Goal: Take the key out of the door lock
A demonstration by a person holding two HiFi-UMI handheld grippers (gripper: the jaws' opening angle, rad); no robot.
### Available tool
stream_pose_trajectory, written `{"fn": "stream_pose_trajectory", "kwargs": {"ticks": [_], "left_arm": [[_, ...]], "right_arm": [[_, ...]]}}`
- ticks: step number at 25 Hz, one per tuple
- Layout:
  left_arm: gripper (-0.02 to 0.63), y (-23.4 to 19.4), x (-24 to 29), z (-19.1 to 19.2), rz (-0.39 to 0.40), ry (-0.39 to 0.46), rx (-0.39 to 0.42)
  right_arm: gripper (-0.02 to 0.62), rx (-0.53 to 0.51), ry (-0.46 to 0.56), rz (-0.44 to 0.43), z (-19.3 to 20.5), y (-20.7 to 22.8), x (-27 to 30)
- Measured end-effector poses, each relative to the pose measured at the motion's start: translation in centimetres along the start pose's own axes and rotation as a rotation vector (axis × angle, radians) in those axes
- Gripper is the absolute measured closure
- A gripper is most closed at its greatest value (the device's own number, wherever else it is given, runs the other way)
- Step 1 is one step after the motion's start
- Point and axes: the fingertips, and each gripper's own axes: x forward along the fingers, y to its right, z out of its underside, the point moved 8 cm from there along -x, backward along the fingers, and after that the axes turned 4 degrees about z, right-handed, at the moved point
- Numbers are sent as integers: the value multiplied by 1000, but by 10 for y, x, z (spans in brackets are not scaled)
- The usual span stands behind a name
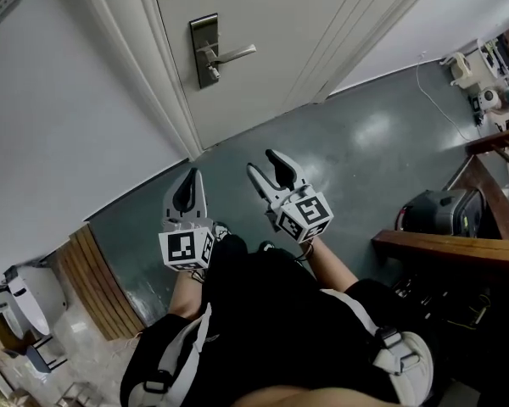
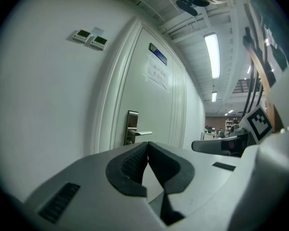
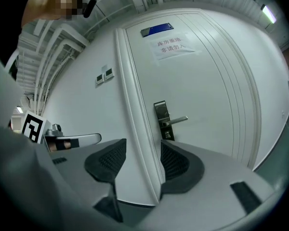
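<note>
A white door (image 1: 271, 24) carries a metal lock plate (image 1: 205, 51) with a lever handle (image 1: 235, 55). In the right gripper view a small key-like piece (image 3: 167, 135) shows on the plate (image 3: 162, 119) just under the lever; it is too small to make out clearly. Both grippers hang low over the floor, well short of the door. My left gripper (image 1: 187, 190) is shut, its dark pads (image 2: 135, 160) pressed together with nothing between them. To its right, my right gripper (image 1: 266, 169) stands open and empty, its fingers (image 3: 176, 162) framing the door jamb.
A wooden rail (image 1: 450, 248) and a black case (image 1: 437, 212) stand at the right. Wooden slats (image 1: 97, 282) lie by the wall at the left. Wall control panels (image 2: 89, 36) sit left of the door frame, and a paper notice (image 3: 172, 46) hangs on the door.
</note>
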Motion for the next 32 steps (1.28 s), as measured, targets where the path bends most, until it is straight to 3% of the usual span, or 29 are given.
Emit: {"fn": "stream_pose_trajectory", "kwargs": {"ticks": [7,15,25,32], "left_arm": [[583,-31,23,7,67,-30,1],[583,-48,45,7,60,-39,-20],[583,-71,103,5,12,-79,8],[583,-88,143,22,-47,-133,-4]], "right_arm": [[365,19,-17,65,4,0,25],[376,20,-29,91,0,12,47],[376,127,-40,29,-4,57,113],[377,147,-89,-26,4,89,165]]}}
